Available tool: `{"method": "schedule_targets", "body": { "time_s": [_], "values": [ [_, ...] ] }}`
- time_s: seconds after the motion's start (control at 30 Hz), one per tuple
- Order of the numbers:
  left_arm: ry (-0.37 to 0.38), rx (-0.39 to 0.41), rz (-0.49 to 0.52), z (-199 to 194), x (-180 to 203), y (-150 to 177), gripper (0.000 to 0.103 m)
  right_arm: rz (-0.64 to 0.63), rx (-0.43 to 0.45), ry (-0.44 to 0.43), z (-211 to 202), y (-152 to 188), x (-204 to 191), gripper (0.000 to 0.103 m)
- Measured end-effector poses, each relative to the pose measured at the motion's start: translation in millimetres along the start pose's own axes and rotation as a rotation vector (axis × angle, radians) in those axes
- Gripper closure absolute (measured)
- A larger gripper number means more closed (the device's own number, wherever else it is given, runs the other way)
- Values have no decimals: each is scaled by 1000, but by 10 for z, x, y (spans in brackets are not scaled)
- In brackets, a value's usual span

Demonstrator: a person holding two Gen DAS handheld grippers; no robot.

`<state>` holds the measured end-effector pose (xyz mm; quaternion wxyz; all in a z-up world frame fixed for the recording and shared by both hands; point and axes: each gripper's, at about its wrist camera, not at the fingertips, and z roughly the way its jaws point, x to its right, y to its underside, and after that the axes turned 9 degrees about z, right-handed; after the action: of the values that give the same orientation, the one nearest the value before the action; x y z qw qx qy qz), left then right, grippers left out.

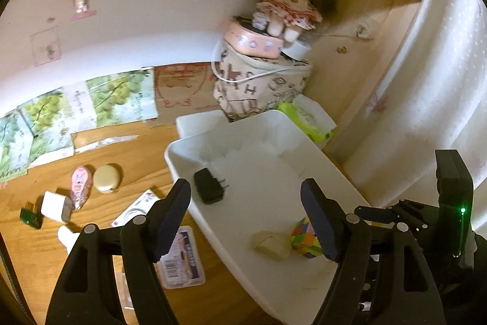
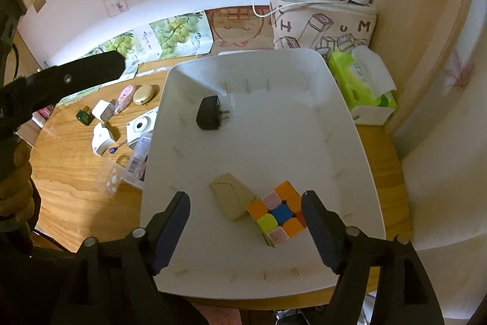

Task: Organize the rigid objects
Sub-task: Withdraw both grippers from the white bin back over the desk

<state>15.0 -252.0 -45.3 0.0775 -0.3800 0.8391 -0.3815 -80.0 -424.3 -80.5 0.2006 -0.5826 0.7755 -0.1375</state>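
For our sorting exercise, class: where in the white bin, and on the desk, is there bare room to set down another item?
The white bin has bare floor between the black charger and the beige block beside the puzzle cube, and along its right wall. The desk left of the bin is crowded; only its near-left wood is bare.

Right tongs [image 2: 246, 221] open over bin [image 2: 350, 124]; cube [image 2: 278, 213] inside.
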Motion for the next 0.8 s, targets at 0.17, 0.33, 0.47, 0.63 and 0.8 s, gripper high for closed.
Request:
{"method": "schedule_targets", "body": {
  "time_s": [0.17,0.33,0.47,0.63,0.8],
  "values": [
    [-24,-14,-52,-78,-219,131,25,-17,13,-8,21,-13,-157,26],
    [-51,-19,-85,-197,-433,285,25,-41,25,-12,45,-15,-392,25],
    [-71,-38,-110,-287,-651,372,25,-64,50,-21,26,-15,-630,25],
    [-96,-33,-121,-451,-893,439,25,-76,91,-42,-14,-29,-926,25],
    [-124,-27,-140,-616,-1170,515,25,-82,114,-56,0,-34,-1231,25]
  ]
}}
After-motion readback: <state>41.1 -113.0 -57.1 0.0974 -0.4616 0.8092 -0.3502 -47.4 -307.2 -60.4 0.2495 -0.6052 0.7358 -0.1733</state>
